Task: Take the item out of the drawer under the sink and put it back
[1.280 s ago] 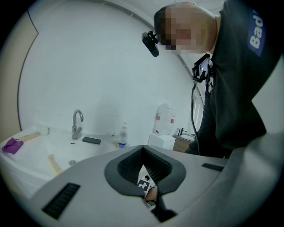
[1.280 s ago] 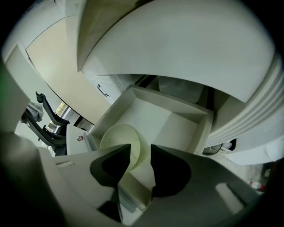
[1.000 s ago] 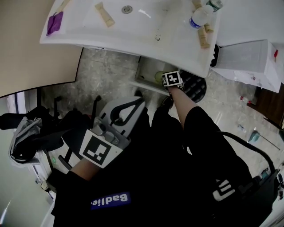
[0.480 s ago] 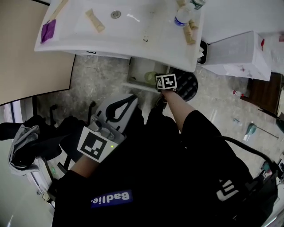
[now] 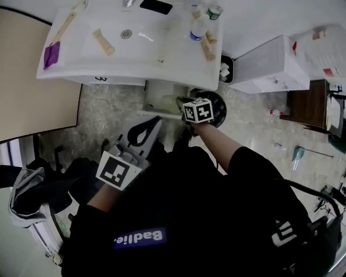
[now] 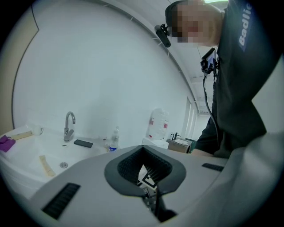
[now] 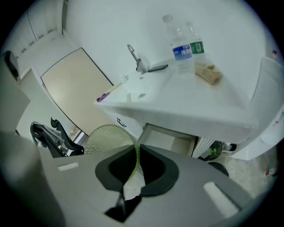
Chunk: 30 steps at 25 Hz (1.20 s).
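Under the white sink (image 5: 135, 65) the drawer (image 5: 157, 92) stands pulled open; it also shows in the right gripper view (image 7: 171, 139). A round, pale green, see-through dish (image 5: 168, 103) hangs at the drawer's front edge. My right gripper (image 5: 181, 106) is shut on its rim. In the right gripper view the dish (image 7: 108, 139) stands on edge, its rim pinched between the jaws of the right gripper (image 7: 134, 163). My left gripper (image 5: 143, 132) hovers lower left of the drawer, shut and holding nothing; in its own view the left gripper (image 6: 144, 170) points toward the sink top.
On the sink top lie water bottles (image 5: 197, 28), tan tubes (image 5: 102, 41), a phone (image 5: 155, 6) and a purple item (image 5: 51, 54). A round black bin (image 5: 219, 105) sits right of the drawer, a white box (image 5: 270, 65) beyond it. A beige panel (image 5: 32, 92) stands left.
My right gripper closed on the green dish and drew it back from inside the drawer to its front edge. The head view shifted, so the sink sits higher and further left.
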Motion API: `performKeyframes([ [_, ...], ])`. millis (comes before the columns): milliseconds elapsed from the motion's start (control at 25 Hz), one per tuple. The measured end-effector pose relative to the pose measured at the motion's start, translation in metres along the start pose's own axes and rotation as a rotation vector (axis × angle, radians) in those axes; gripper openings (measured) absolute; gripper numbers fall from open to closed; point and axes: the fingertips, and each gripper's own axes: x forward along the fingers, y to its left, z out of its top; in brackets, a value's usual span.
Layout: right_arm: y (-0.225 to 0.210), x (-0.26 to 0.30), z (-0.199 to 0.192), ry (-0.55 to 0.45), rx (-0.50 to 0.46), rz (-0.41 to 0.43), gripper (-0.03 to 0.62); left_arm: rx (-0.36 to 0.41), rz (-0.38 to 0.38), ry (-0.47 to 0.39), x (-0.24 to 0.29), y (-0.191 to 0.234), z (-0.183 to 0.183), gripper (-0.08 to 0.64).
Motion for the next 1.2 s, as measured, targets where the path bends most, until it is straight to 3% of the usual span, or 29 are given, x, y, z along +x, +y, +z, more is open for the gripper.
performKeyframes([
  [480,0.061,-0.151,0.077,-0.277,0.005,0.107,0.020,0.052,-0.054,-0.042,0.013,-0.020,0.030,0.006],
  [920,0.097,-0.256,0.114,-0.507,-0.089,0.097,0.020,0.081,-0.144,-0.015,0.031,-0.043,0.034,0.006],
  [1200,0.111,-0.289,0.118,-0.610,-0.160,0.067,0.020,0.079,-0.148,-0.011,0.035,-0.050,0.033,0.006],
])
